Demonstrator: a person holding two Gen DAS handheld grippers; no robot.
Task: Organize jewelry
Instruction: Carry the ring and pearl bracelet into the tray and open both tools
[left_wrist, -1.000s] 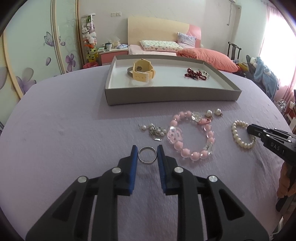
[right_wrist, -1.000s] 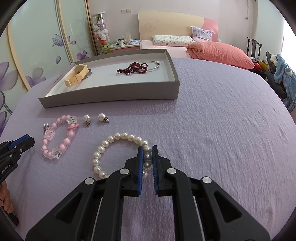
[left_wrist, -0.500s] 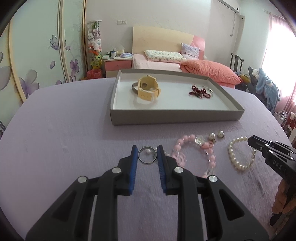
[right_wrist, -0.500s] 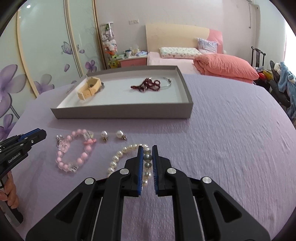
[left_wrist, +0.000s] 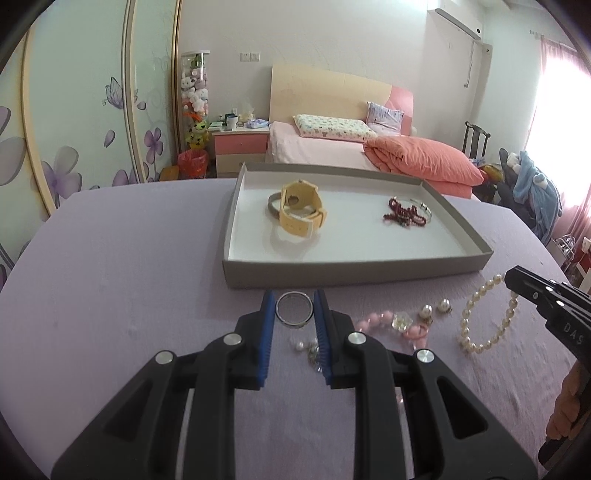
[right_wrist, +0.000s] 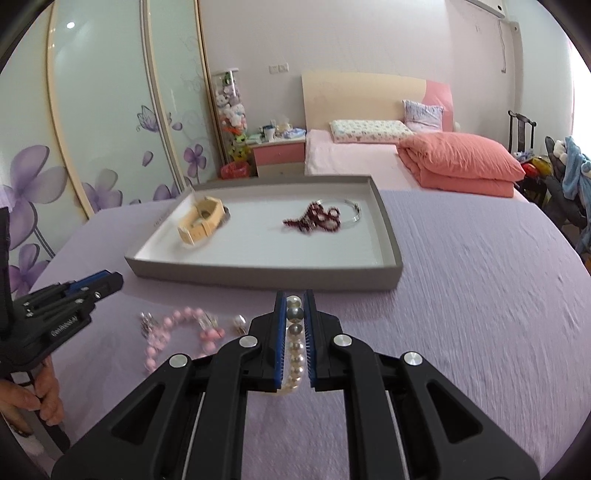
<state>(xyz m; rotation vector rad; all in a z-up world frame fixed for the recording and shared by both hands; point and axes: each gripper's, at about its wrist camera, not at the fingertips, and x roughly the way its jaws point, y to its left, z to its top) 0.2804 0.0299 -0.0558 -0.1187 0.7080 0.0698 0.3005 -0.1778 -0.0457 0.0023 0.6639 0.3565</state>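
Grippers, two. Left gripper (left_wrist: 294, 308) — clenched on one silver ring (left_wrist: 294, 314), the ring pinched edge to edge between the blue pads and held just short of the tray's near wall. Right gripper (right_wrist: 294, 299) — clenched on one white pearl bracelet (right_wrist: 295, 347), a run of beads caught between the pads; in the left view the loop (left_wrist: 484, 321) hangs from the gripper (left_wrist: 517, 284) at the right.

Tray, one: grey, shallow, white inside (left_wrist: 354, 273), on the far half of the surface. Contents, three pieces: one beige watch (left_wrist: 301, 218) at left, standing on its strap, with a grey band partly hidden behind it; one dark red bead string (left_wrist: 404, 216) at right; one thin silver bangle (left_wrist: 421, 205) touching the red beads.

Loose pieces near the tray's front wall, between the two grippers: one pink bead bracelet (right_wrist: 177, 332) (partly hidden by the left gripper in that view); two pearl earrings (left_wrist: 436, 308) side by side; one small cluster of silver and pearl bits (left_wrist: 308, 347), too small to count.

Surface: lilac cloth (left_wrist: 129, 277), lightly wrinkled.

Room: bedroom — pink bed with cream headboard (left_wrist: 328, 92), salmon duvet (right_wrist: 458, 158), pink nightstand (left_wrist: 240, 147), wardrobe doors with purple flowers (right_wrist: 103, 140), tall case of plush toys (left_wrist: 194, 99).
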